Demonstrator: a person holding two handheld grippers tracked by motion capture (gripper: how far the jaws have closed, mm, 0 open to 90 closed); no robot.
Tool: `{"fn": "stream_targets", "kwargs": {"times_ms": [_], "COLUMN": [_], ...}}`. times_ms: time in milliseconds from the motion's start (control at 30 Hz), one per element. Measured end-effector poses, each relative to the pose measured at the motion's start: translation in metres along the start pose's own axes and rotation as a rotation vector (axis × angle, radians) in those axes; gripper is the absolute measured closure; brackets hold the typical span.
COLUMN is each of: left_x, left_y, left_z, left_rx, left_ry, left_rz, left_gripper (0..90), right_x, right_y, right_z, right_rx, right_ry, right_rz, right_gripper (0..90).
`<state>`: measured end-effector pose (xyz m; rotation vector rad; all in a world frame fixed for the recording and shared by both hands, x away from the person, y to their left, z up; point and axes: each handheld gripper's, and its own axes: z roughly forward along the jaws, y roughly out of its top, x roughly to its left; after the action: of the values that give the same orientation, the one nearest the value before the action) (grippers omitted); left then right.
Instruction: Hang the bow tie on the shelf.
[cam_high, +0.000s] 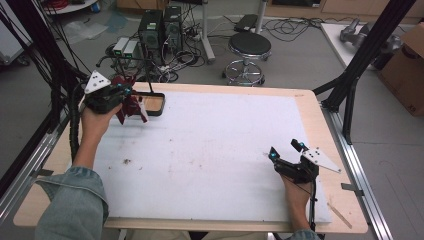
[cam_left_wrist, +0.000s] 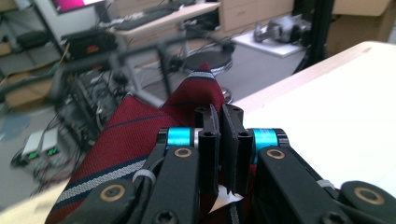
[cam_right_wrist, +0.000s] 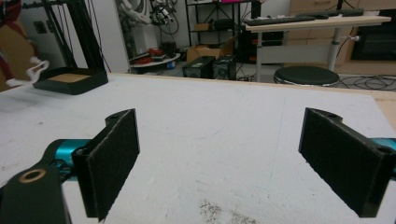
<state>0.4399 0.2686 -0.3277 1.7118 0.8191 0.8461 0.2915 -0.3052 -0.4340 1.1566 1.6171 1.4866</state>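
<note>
Two grippers, two very different jobs right now. Over at the far left corner, my left gripper (cam_high: 131, 98) is lifted off the table (cam_high: 210, 145) with its jaws pressed together on a dark red striped tie (cam_high: 129, 104). In the left gripper view the cloth (cam_left_wrist: 140, 140) fans out from between the pads and droops below them, so I'm carrying it pinched by a fold, high enough, I'd say, to keep the hanging part from dragging on the white mat. Just beyond it sits a shallow black tray (cam_high: 156, 104) at the table's edge, likely where this tie is headed. Sweeping across the bare mat to the near right, my right gripper (cam_high: 285, 152) rests low by the edge, jaws spread wide, holding nothing and well apart from the action.
</note>
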Motion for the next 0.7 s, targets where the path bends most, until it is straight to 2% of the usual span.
{"fn": "stream_targets", "kwargs": {"times_ms": [300, 433, 533, 600, 633, 700], "left_x": [-0.018, -0.021, -0.020, -0.018, -0.018, -0.014], "left_y": [0.048, 0.064, 0.072, 0.076, 0.076, 0.076], "left_z": [0.030, 0.042, 0.050, 0.056, 0.056, 0.064], "left_rx": [-0.039, -0.062, -0.064, -0.048, -0.048, -0.001], "left_ry": [-0.078, -0.092, -0.077, -0.037, -0.037, 0.039], "left_rz": [0.094, 0.102, 0.101, 0.096, 0.096, 0.071], "left_gripper": [85.0, 84.9, 84.9, 84.8, 84.7, 84.3], "right_x": [0.000, 0.000, 0.001, 0.001, 0.001, 0.001], "right_y": [0.000, 0.000, 0.000, 0.000, 0.000, 0.000], "right_z": [0.000, 0.000, 0.000, 0.001, 0.001, 0.001], "right_rx": [0.003, 0.003, 0.005, 0.004, 0.005, 0.010], "right_ry": [0.003, 0.004, 0.005, 0.008, 0.012, 0.017], "right_rz": [0.009, 0.007, 0.002, 0.003, 0.001, 0.004], "right_gripper": [11.4, 11.4, 11.4, 11.4, 11.4, 11.4]}}
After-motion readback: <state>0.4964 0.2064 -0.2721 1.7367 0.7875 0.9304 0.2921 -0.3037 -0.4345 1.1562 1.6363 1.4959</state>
